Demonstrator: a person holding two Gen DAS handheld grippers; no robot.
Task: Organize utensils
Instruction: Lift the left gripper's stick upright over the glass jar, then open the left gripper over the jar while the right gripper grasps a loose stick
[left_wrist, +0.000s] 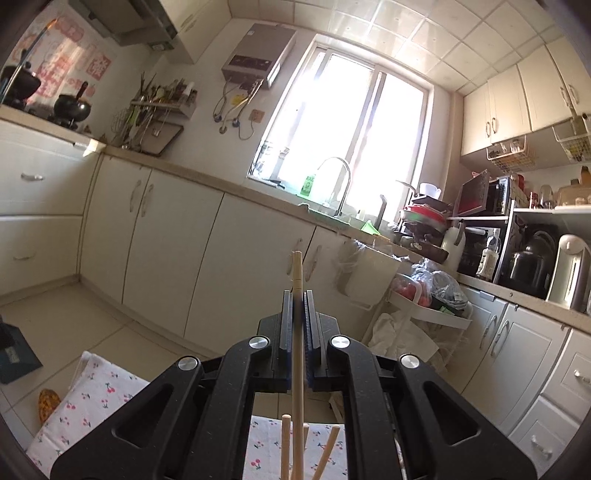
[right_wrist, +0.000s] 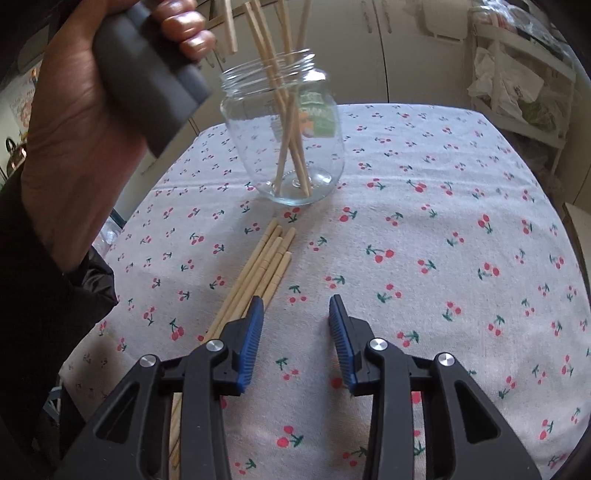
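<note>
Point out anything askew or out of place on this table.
Nothing is spilled or damaged. A bundle of chopsticks lies loose on the cherry-print cloth beside the glass jar, where others already stand, leaning unevenly.

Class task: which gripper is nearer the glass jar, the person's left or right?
Left. The left gripper, shut on a chopstick, is above the glass jar; the right gripper hangs open over the cloth, short of it.

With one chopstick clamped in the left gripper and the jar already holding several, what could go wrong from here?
1. The glass jar is already crowded with leaning chopsticks; the held chopstick may catch on them or on the rim and tip the jar.
2. The left gripper pinches that chopstick between its pads, so it might pivot or slip.
3. The right gripper, open, sits beside the loose chopsticks on the cloth and may scatter them.
</note>
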